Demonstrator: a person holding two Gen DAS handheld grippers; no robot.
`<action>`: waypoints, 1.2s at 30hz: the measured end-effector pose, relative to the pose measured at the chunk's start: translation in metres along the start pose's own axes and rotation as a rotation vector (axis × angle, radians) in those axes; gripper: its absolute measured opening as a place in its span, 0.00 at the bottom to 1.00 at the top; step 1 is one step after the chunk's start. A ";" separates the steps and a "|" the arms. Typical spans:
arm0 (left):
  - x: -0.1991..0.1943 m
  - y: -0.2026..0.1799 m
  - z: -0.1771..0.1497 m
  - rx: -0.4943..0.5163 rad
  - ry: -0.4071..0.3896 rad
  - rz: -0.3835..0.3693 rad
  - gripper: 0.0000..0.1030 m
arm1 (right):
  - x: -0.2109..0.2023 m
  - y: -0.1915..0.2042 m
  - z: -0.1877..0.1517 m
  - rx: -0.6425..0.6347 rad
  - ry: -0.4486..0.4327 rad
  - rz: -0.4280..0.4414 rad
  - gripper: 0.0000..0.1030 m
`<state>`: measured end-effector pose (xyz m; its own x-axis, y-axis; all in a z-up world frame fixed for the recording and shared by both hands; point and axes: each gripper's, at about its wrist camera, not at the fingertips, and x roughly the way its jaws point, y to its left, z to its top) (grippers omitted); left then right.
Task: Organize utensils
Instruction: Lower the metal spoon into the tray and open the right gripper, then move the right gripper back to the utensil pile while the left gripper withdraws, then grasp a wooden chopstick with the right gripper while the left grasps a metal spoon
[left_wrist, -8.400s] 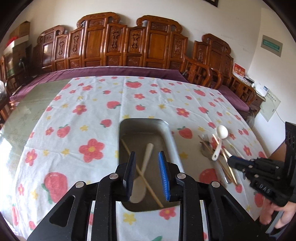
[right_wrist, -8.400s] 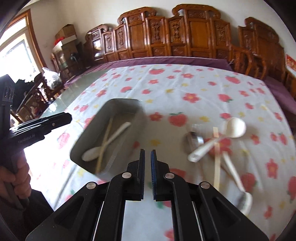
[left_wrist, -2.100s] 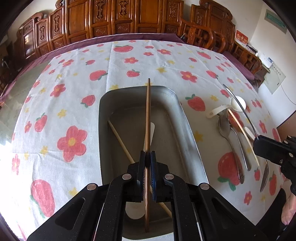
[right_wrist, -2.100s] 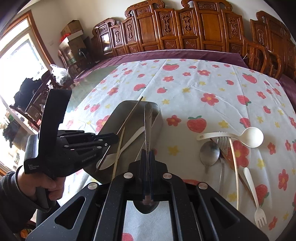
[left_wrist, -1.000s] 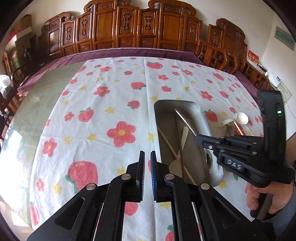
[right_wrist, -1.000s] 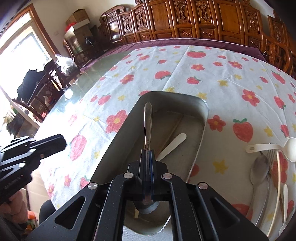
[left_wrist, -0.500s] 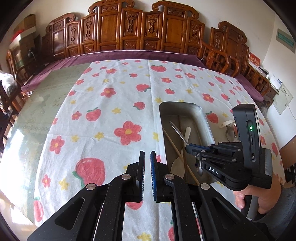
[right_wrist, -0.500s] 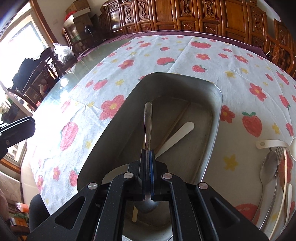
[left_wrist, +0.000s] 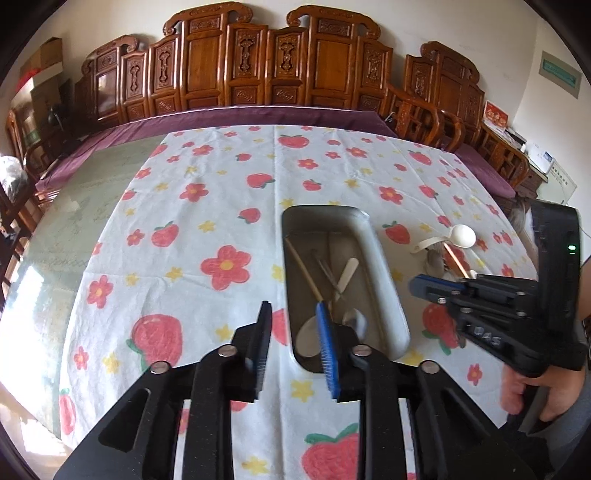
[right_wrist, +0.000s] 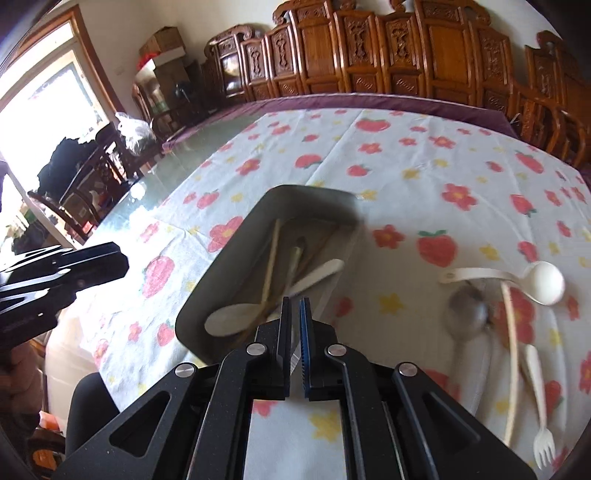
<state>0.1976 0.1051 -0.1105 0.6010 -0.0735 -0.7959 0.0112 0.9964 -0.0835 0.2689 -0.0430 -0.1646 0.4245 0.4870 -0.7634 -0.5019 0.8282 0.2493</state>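
Observation:
A grey metal tray (left_wrist: 378, 254) on the flowered cloth holds wooden chopsticks (left_wrist: 304, 273), a white spoon (left_wrist: 349, 271) and a metal spoon (left_wrist: 354, 319). My left gripper (left_wrist: 294, 325) hovers over the tray's near left corner. Its jaws are opening and nothing is between them. My right gripper (right_wrist: 294, 314) is above the tray's (right_wrist: 199, 295) near end, with its jaws almost together and empty. In the left wrist view the right gripper (left_wrist: 417, 285) sits just right of the tray. Right of the tray lie a white ladle spoon (right_wrist: 543, 282), a metal spoon (right_wrist: 467, 310), a chopstick (right_wrist: 511, 332) and a white fork (right_wrist: 539, 406).
The table carries a white cloth (left_wrist: 207, 206) printed with flowers and strawberries; bare glass (left_wrist: 74, 221) shows at the left. Carved wooden chairs (left_wrist: 258, 81) line the far side. A hand (left_wrist: 546, 391) holds the right gripper at the table's right edge.
The right gripper let go of the metal spoon, which now lies in the tray, and drew back to the right. The left gripper's jaws have parted.

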 end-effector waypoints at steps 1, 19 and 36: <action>0.000 -0.005 0.000 0.003 0.000 -0.005 0.24 | -0.014 -0.009 -0.005 0.004 -0.011 -0.012 0.06; 0.032 -0.104 -0.020 0.096 0.073 -0.095 0.46 | -0.052 -0.147 -0.076 0.058 0.068 -0.244 0.17; 0.073 -0.139 -0.021 0.137 0.144 -0.109 0.46 | -0.007 -0.160 -0.081 0.011 0.155 -0.292 0.06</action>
<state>0.2228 -0.0400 -0.1698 0.4700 -0.1763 -0.8649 0.1843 0.9779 -0.0992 0.2858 -0.2015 -0.2474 0.4291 0.1810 -0.8849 -0.3673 0.9300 0.0121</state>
